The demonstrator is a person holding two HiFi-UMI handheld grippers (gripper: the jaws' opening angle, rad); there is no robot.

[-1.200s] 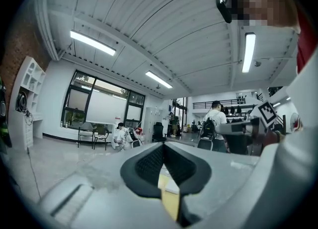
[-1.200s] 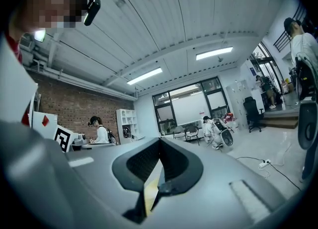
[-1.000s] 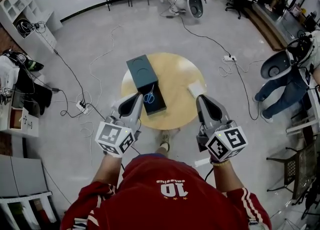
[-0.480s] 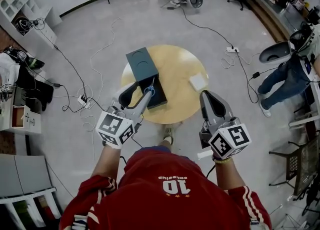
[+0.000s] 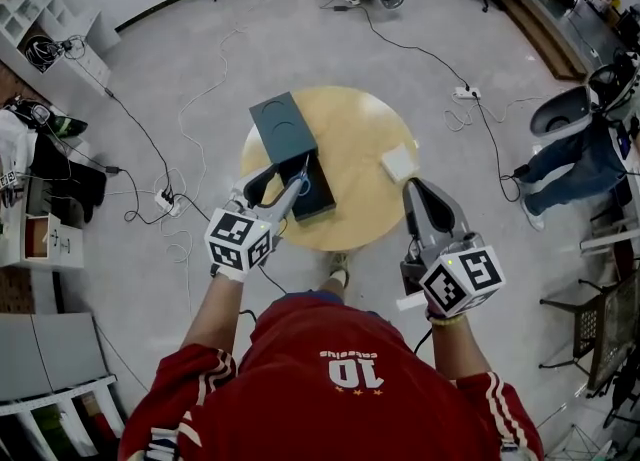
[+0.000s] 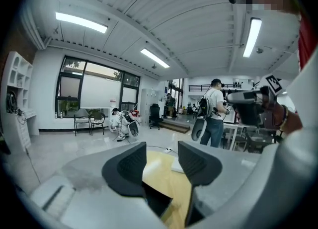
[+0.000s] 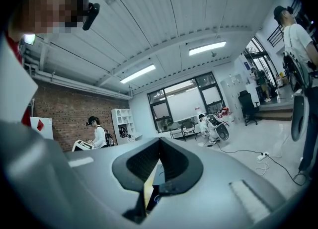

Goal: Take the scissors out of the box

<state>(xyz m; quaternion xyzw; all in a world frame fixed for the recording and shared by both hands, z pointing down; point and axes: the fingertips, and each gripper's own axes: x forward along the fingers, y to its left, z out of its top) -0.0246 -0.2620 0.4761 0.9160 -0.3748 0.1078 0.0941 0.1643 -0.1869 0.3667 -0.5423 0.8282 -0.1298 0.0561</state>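
- My left gripper (image 5: 284, 177) has just been opening: jaws wide apart at the box (image 5: 322, 205), gripping nothing, scissors (image 5: 301, 187) just beside them.
- My right gripper (image 7: 158, 162) is closed and empty.

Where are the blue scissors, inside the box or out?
Inside: the scissors, blue-handled, lie in the open dark box on the round table.
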